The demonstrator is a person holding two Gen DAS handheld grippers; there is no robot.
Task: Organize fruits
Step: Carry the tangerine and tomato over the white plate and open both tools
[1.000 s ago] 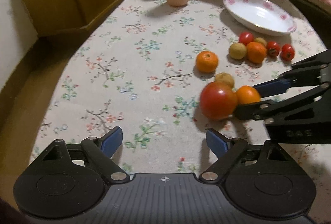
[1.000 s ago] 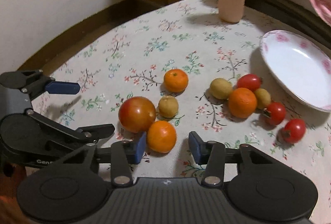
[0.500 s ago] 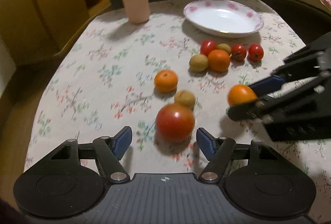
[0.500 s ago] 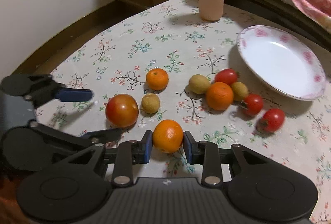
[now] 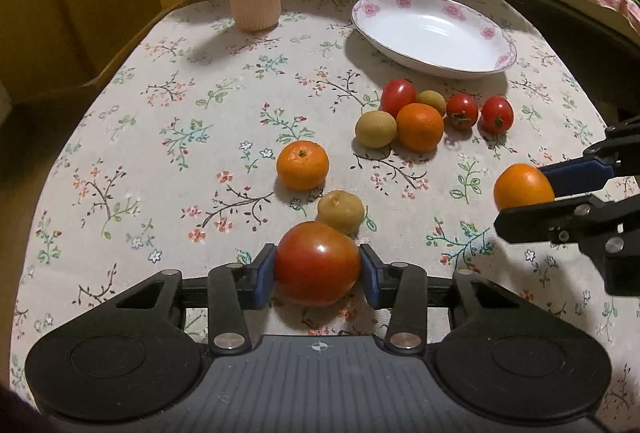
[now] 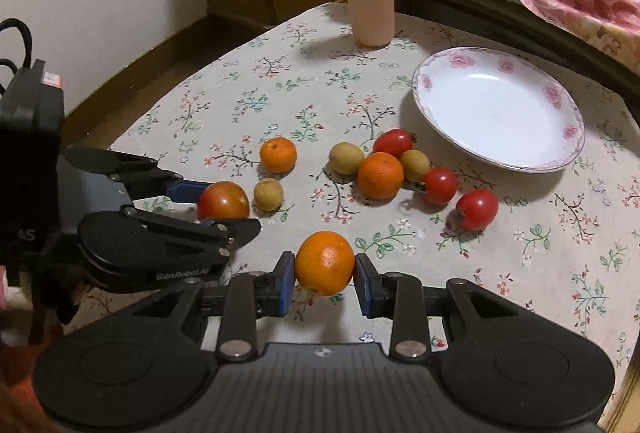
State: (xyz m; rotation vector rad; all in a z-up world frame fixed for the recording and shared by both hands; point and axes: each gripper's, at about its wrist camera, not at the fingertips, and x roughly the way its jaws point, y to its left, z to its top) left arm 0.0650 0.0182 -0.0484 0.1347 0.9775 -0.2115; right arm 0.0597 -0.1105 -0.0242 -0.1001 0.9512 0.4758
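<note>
Partly hidden: big tomato (image 6: 222,200) behind left gripper (image 6: 208,207)

Black left gripper (image 5: 318,273), blue pads (image 5: 264,275), silver screws, ribbed housing

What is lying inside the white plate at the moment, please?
The white plate holds nothing: its whole basin shows bare, with only pink flowers printed on the rim. The fruit lies on the tablecloth beside it. What is under the plate is covered.
</note>
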